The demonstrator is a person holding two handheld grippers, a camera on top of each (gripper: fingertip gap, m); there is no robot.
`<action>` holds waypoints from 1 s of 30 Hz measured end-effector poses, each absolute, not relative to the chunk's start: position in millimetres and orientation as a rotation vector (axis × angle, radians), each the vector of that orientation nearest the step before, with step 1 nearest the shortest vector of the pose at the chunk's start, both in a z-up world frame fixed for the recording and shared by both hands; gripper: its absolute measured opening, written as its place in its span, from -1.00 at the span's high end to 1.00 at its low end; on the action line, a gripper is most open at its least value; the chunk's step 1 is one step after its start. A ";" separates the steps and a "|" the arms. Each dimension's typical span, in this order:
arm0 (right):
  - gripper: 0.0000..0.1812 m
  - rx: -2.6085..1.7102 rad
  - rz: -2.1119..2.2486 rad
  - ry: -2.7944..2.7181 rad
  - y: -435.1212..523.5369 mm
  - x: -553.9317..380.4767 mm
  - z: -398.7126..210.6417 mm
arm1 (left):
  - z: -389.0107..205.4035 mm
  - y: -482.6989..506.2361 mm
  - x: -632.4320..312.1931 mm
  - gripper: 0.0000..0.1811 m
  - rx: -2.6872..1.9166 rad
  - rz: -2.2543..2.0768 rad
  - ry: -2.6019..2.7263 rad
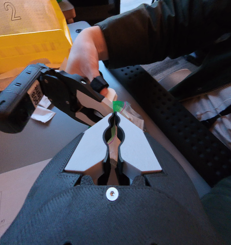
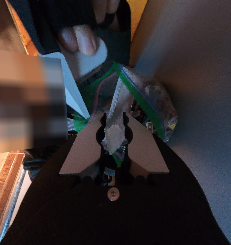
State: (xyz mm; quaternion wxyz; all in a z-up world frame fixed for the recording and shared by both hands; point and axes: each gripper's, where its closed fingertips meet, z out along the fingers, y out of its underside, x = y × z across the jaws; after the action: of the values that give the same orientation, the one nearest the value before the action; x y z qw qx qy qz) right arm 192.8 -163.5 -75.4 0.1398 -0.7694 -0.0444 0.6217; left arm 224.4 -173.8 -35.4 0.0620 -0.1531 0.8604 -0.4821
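Between the two grippers, a clear zip bag (image 2: 149, 95) with a green seal strip is hanging just over the grey table (image 2: 191, 66). Left gripper (image 1: 114, 112) is pinching its rim, jaws pressed together; right gripper (image 2: 114, 114) is clamping a white fold. Pulling unevenly is likely risking tearing film or spilling the small parts inside.

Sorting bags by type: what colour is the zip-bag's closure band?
Green closure band, edged with pink and blue lines; clearest in right wrist view.
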 end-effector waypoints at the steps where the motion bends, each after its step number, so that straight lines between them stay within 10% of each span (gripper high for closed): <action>1: 0.87 -2.256 1.781 -0.139 -163.3 190.0 -79.0 | -36.3 -173.8 227.3 1.00 -0.492 -1.420 2.591; 13: 1.00 -2.121 1.906 -0.055 -169.0 191.5 -80.9 | -35.4 -117.3 182.9 0.21 -1.208 -1.330 2.140; 19: 1.00 -2.126 1.943 -0.082 -168.4 185.3 -82.8 | -133.7 -130.0 149.6 0.09 -1.388 -1.065 2.244; 30: 1.00 -2.551 1.731 -0.149 -162.8 175.2 -94.4 | -139.6 -132.9 164.3 0.36 -1.461 -1.286 1.998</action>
State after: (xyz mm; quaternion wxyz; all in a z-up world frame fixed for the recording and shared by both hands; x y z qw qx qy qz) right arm 175.2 -162.8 -94.4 0.0276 -0.8263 -0.0483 0.5605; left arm 164.3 -132.9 -139.6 0.1754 -0.5156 0.7053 -0.4538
